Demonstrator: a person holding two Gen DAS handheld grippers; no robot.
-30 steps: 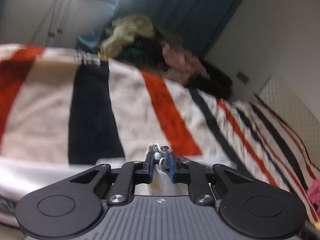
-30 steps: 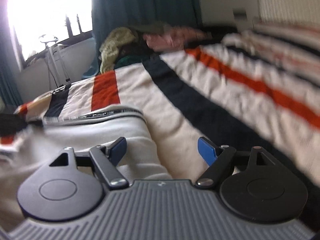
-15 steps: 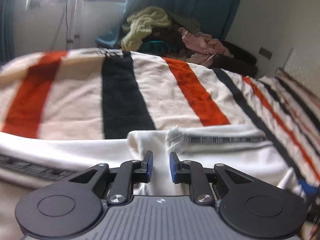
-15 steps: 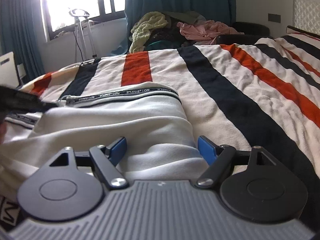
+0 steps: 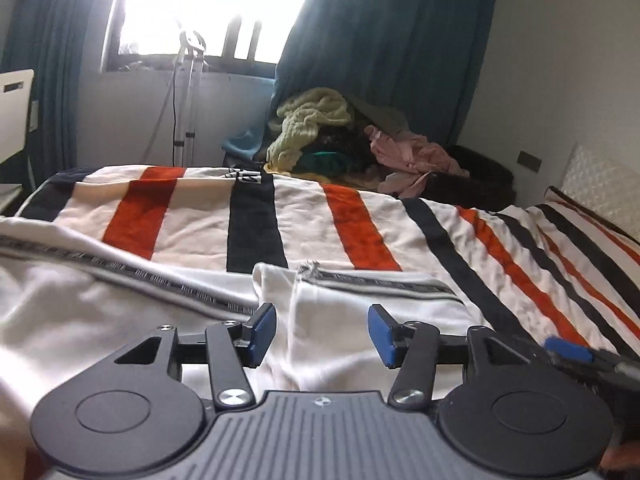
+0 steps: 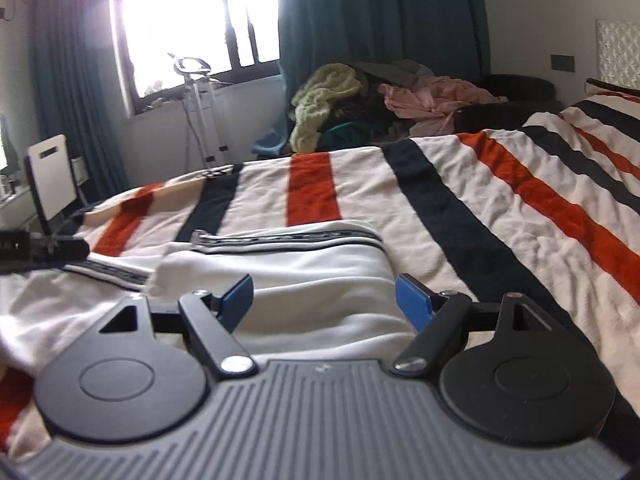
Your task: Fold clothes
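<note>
A white garment (image 5: 360,304) with black lettered side bands lies folded over itself on the striped bed cover (image 5: 280,216). In the left wrist view my left gripper (image 5: 322,330) hovers above the garment, its jaws opening, with no cloth pinched between the blue pads (image 5: 262,328). The right gripper's blue fingertip (image 5: 568,350) shows at the right edge of that view. In the right wrist view the same garment (image 6: 312,280) lies under my right gripper (image 6: 324,298), which stands open and holds nothing. The left gripper (image 6: 44,250) shows dark at the left edge.
A heap of clothes (image 5: 328,136) in green, pink and dark colours lies beyond the bed's far edge, against teal curtains (image 5: 380,48). A metal stand (image 5: 186,92) is by the bright window. A white chair back (image 6: 50,176) stands left of the bed.
The left gripper let go of the white cloth's edge, opened and drew back and up. The garment end now lies folded over. The right gripper rose a little, still open.
</note>
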